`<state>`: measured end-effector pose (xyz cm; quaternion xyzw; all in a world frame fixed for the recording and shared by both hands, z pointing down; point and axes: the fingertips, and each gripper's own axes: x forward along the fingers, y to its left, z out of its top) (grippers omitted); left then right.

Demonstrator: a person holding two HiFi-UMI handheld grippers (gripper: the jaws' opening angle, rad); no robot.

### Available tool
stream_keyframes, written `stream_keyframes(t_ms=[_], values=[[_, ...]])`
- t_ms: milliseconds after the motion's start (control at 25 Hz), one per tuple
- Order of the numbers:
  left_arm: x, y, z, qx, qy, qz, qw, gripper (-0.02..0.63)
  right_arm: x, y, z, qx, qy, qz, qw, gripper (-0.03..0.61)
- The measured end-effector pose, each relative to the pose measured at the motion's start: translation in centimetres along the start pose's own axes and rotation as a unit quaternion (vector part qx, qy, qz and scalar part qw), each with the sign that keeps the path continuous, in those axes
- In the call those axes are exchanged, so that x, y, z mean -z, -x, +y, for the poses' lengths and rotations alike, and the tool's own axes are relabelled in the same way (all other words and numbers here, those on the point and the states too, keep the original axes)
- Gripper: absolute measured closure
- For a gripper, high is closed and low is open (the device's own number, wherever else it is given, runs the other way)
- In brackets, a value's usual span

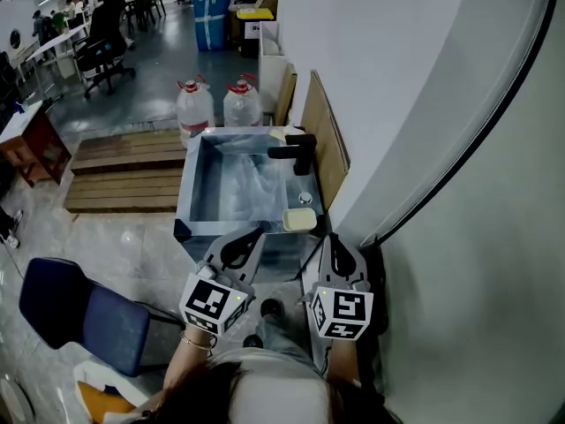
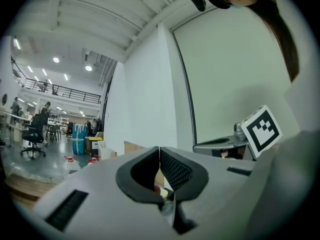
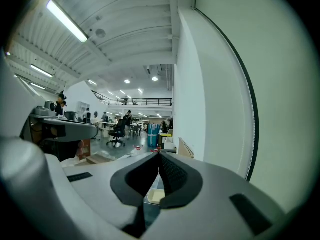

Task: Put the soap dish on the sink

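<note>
A pale yellow soap dish [image 1: 299, 220] rests on the near right corner of the steel sink [image 1: 196, 172], below the black tap [image 1: 296, 152]. Through the right gripper's jaws a bit of the soap dish [image 3: 156, 197] shows. My left gripper [image 1: 257, 231] hovers just short of the sink's front edge, jaws closed tip to tip with nothing held. My right gripper [image 1: 332, 237] hangs beside it, right of the dish, also shut and empty. In their own views the left gripper [image 2: 159, 149] and right gripper [image 3: 159, 154] show pads meeting.
Two water jugs [image 1: 218, 105] stand behind the sink, with wooden pallets [image 1: 128, 170] to its left. A blue chair [image 1: 79, 312] sits at the lower left. A white wall [image 1: 397, 87] runs close along the right, with a board [image 1: 325, 141] leaning against it.
</note>
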<state>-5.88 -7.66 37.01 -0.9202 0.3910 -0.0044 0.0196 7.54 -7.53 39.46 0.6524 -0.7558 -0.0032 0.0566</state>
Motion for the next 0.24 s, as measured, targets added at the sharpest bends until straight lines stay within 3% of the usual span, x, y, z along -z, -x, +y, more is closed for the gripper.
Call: stream_keyframes(t_ms=[240], values=[[0.57,-0.33,-0.12,0.003,0.003,0.009,0.9999,0.604,-0.12,-0.29,-0.08,-0.002,0.004,-0.001,1.0,0.553]])
